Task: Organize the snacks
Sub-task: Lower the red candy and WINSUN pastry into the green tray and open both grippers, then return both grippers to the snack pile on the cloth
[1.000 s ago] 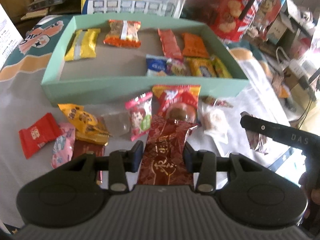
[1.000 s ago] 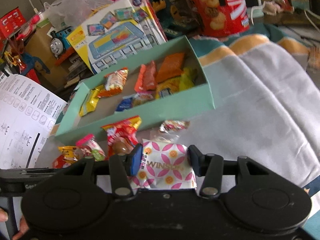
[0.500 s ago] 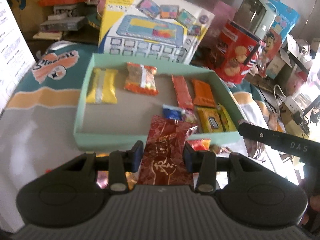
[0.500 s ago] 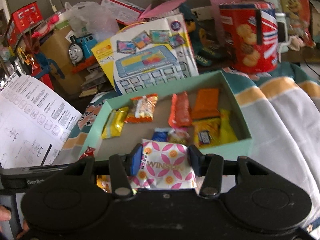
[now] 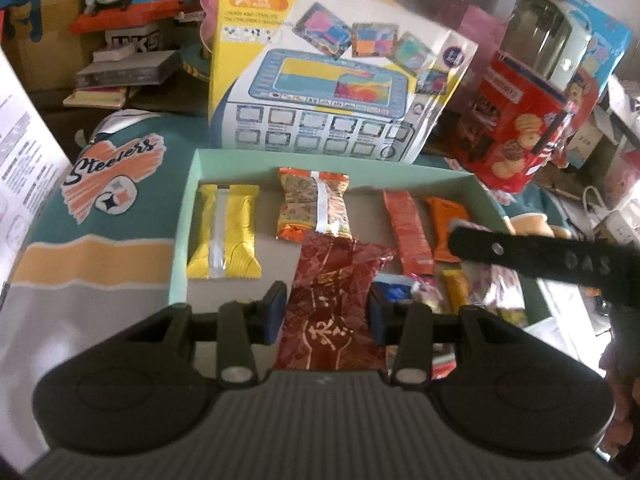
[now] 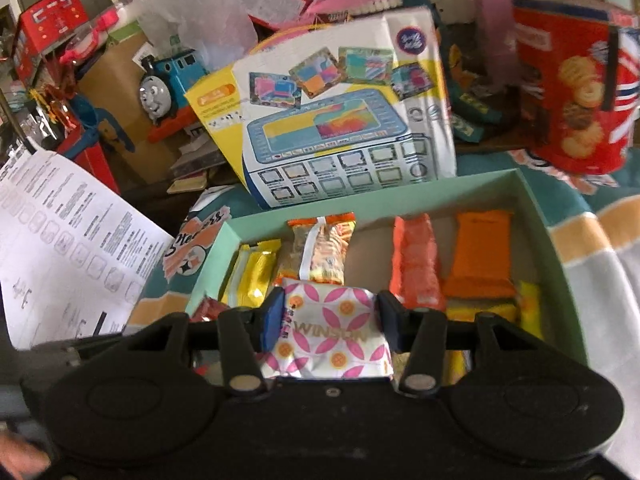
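My left gripper is shut on a dark red packet with gold lettering, held over the near part of the mint-green box. My right gripper is shut on a white packet with pink petals, also above the box. Inside lie a yellow bar, an orange-and-white snack, a red-orange stick and an orange packet. The right gripper's side crosses the left wrist view over the box's right end.
A toy tablet carton leans behind the box. A red biscuit tin stands at the back right, a blue toy engine at the back left. A printed sheet is at the left. A teal, yellow and grey cloth covers the table.
Both grippers have lifted and gone forward with their packets, from above the loose snacks on the cloth to over the box. The loose snacks have dropped out of sight below.
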The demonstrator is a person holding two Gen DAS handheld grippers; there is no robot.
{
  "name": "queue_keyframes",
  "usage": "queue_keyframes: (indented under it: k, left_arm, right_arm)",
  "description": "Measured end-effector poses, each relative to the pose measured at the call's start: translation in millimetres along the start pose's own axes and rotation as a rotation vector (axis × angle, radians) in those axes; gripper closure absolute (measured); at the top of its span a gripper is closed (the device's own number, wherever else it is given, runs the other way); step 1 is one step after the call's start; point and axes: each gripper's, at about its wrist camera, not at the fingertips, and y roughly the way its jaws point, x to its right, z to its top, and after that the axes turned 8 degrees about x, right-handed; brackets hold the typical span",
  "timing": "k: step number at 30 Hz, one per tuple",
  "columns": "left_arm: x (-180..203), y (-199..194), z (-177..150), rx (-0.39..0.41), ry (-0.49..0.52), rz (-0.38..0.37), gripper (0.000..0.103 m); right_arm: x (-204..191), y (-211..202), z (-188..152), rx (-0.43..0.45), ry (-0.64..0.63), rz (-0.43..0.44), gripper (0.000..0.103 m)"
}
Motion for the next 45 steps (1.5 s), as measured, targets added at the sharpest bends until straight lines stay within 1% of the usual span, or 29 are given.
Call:
queue_keyframes:
  k: [5,9,10,11,12,13,14,15,17,19,20,30,39,45]
  left_arm:
    - [3.8,37.4,-2.2,-0.064,0.011,0.006,0.062]
    - [7.1,56.1,-8.5,-0.106,0.001,-0.005,0.062]
    - [9.5,59.7,-9.9,-0.113,0.003,-0.009,0.062]
    - [11.4,62.7,-11.0,-0.118,0.006,-0.013,0.062]
    - [14.0,64.8,-11.8,-0.123,0.01,-0.012,0.057]
    - [17.3,65.9,-13.5,-0.121,0.021,-0.009,0.048]
    - [20.1,66.3,-14.5,-0.119,0.032,-0.002,0.02]
    - [22.3,65.7,-15.3,-0.109,0.041,0.012,0.001]
    - [25.9,60.6,-17.0,-0.077,0.059,0.035,0.0]
    - [26.2,61.3,-16.9,-0.1,0.049,0.028,0.0]
    - [25.4,60.8,-17.1,-0.108,0.035,0.027,0.0]
    - [19.6,22.4,-20.7,-0.094,-0.01,0.041,0.0]
    - [17.4,-22.1,-46.2,-0.089,-0.032,0.045,0.0]
    - [12.8,-48.2,-63.8,-0.081,-0.02,0.055,0.0]
  right_arm:
    - [7.3,45.7,7.0,-0.037,0.031,-0.021,0.054]
    - [13.9,69.3,7.4,-0.049,0.042,-0.028,0.053]
    - [14.8,74.0,7.9,-0.048,0.043,-0.027,0.053]
    - [15.5,77.5,8.5,-0.044,0.044,-0.024,0.048]
    - [16.0,78.5,8.8,-0.041,0.046,-0.021,0.035]
    - [16.5,79.3,9.1,-0.038,0.051,-0.026,0.026]
    - [17.1,79.0,9.5,-0.032,0.057,-0.027,0.016]
    - [17.0,77.4,9.3,-0.027,0.056,-0.022,0.01]
    - [15.4,73.0,8.1,-0.024,0.043,-0.021,0.008]
    - [15.0,68.2,5.1,-0.029,0.036,-0.023,0.007]
    - [14.7,64.3,4.2,-0.033,0.038,-0.022,0.0]
    - [14.8,14.0,-5.7,-0.024,0.044,-0.043,0.0]
    - [0.0,-38.7,-28.4,-0.013,0.045,-0.06,0.0]
    - [-4.5,-64.7,-50.7,-0.017,0.057,-0.068,0.0]
